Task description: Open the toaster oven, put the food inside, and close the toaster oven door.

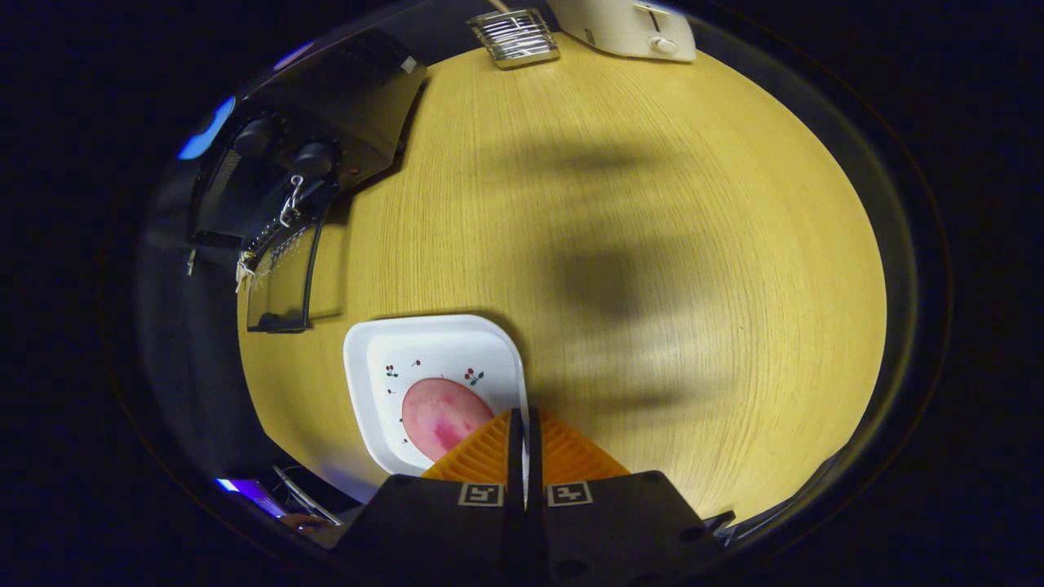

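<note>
Gripper (524,424): its two orange fingers are pressing together, clenched on nothing, hovering over the plate's rim.
Plates: one white square plate (375,359) is carrying one pink slice of food (436,416).
Toaster oven (318,139): one, its door (281,281) hanging open.

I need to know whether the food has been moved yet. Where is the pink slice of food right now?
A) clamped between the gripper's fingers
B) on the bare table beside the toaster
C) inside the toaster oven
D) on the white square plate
D: the pink slice lies on the white square plate, just ahead of the gripper, whose fingers are shut together with nothing visibly between them.
</note>
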Demonstrator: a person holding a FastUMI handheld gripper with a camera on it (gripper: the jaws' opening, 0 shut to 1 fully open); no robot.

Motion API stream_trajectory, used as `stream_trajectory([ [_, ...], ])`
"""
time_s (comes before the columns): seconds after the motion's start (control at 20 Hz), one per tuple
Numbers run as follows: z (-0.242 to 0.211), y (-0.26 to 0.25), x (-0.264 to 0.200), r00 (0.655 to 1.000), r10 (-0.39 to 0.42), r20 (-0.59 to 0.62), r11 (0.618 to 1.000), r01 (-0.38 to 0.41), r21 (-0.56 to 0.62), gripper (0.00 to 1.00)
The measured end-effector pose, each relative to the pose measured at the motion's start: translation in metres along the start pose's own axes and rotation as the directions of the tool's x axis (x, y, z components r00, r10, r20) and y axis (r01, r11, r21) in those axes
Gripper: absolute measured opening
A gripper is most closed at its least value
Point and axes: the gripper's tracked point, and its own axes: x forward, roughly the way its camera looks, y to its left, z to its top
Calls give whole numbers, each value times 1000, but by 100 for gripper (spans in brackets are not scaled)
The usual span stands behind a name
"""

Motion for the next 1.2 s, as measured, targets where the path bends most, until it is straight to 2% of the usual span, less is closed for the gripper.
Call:
stream_trajectory([
  [0.1, -6, 4, 2, 996, 83, -27, 991, -79, 112, 5],
  [0.3, -24, 10, 3, 977, 207, -44, 941, -187, 282, 5],
  [0.45, -28, 12, -4, 970, 243, -5, 910, -226, 348, 5],
  [0.65, -39, 21, -32, 960, 266, 87, 889, -279, 363, 5],
  [0.75, -41, 49, -49, 935, 325, 143, 845, -355, 399, 5],
  [0.9, -39, 107, -65, 869, 450, 205, 723, -489, 487, 5],
  [0.95, -37, 121, -63, 859, 463, 218, 694, -505, 513, 5],
  [1.1, -30, 158, -44, 872, 421, 251, 675, -486, 556, 5],
  [1.2, -16, 191, -35, 864, 415, 284, 636, -499, 589, 5],
])
